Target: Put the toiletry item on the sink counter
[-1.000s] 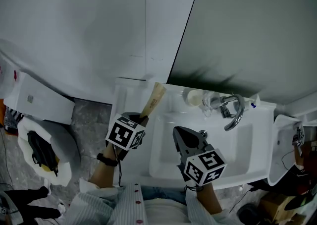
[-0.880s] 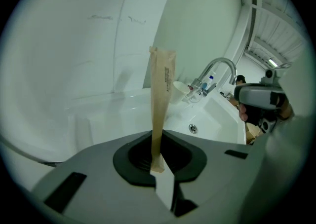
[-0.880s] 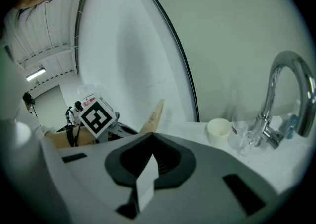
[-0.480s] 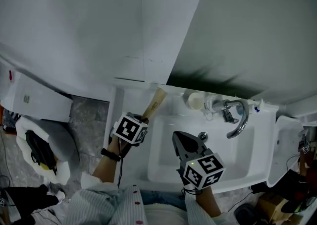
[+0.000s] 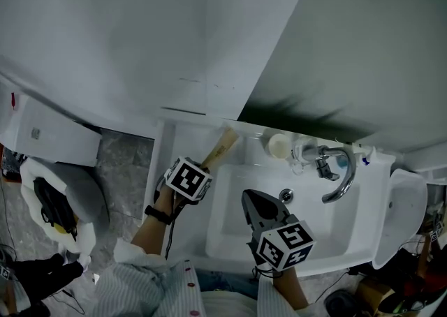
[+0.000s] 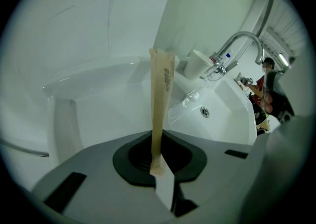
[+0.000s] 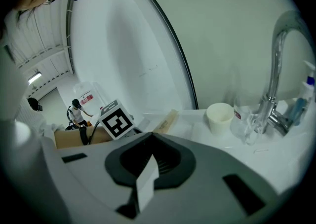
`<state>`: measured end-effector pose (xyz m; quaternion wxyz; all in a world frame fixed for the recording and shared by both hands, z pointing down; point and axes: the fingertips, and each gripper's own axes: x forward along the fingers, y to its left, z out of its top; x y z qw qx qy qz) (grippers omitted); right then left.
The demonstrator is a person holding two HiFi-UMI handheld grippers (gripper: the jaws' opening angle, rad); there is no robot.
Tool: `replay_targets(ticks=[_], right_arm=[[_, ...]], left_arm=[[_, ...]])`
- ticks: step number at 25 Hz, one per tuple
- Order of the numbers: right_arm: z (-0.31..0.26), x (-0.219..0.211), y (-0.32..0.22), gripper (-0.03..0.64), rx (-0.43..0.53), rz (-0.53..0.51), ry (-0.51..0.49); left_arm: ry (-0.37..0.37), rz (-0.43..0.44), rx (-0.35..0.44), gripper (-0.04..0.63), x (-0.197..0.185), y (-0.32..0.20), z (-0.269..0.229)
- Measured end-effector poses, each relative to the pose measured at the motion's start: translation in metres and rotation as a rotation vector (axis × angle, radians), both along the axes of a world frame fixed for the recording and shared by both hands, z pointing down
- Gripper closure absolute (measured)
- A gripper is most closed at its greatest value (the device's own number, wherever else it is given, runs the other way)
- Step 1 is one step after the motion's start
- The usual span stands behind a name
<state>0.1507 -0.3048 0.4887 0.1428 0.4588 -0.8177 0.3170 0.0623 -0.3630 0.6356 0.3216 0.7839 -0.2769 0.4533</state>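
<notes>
The white sink [image 5: 227,214] lies below my right gripper [image 5: 253,200], whose fingers [image 7: 207,168] are pressed together on nothing, the tap [image 5: 341,176] beyond them. On my left gripper [image 5: 202,166] the fingers [image 6: 98,183] are pinched on one end of the tan toiletry packet [image 5: 221,145], which juts ahead of them over the back left corner of the tabletop [image 5: 178,141]; a paper cup [image 5: 279,144] stands beyond, to their right.

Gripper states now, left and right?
Left gripper: closed on the thin tan paper-wrapped packet.
Right gripper: closed, empty.
</notes>
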Motion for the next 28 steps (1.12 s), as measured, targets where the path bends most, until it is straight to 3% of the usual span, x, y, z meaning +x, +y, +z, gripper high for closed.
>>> replay_targets(ticks=[13, 17, 28], right_arm=[[0.002, -0.001, -0.002, 0.606, -0.008, -0.015, 0.007], [0.002, -0.002, -0.001, 0.606, -0.009, -0.02, 0.011], [-0.004, -0.006, 0.002, 0.606, 0.005, -0.018, 0.017]], left_arm=[[-0.027, 0.066, 0.012, 0.549, 0.006, 0.001, 0.0], [-0.032, 0.079, 0.018, 0.52, 0.007, 0.002, 0.0], [0.009, 0.064, 0.044, 0.466, 0.004, -0.002, -0.013]])
